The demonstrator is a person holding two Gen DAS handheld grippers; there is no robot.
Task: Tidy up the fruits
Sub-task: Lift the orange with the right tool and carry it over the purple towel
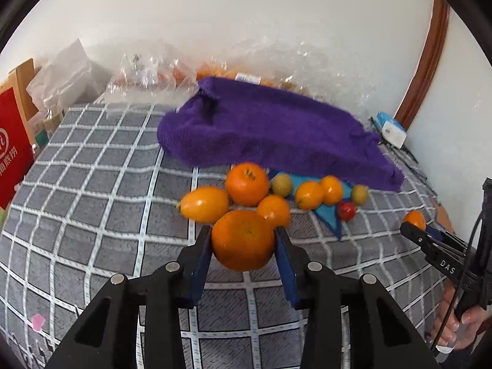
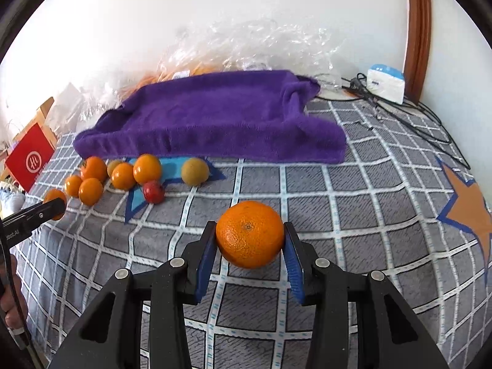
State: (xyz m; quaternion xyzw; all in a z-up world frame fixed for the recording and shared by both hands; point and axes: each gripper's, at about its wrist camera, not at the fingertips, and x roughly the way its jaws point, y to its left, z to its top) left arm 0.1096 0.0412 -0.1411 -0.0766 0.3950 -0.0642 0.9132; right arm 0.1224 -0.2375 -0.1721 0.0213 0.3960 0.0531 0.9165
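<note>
1. Clamping a round orange mandarin (image 1: 243, 240) between its blue pads, the left hand-held gripper (image 1: 243, 247) holds it just in front of the fruit cluster.
2. Gripping another round orange mandarin (image 2: 249, 234), the right hand-held gripper (image 2: 249, 243) hangs above the grey checked bedsheet (image 2: 353, 203), well apart from the cluster.
3. Loose orange fruits (image 1: 247, 184), two greenish ones (image 1: 281, 185) and a small red tomato (image 1: 347, 211) lie beside a rumpled purple towel (image 1: 261, 129).

Dimpled, matt-glossy orange (image 2: 249, 234) between ribbed blue pads (image 2: 294, 266). Black matt plastic right gripper (image 2: 249, 246), bright metal pins. Beyond fingers: fuzzy purple towel (image 2: 215, 117), crinkled clear plastic wrap (image 2: 261, 46), woven checked cloth (image 2: 353, 215).
</note>
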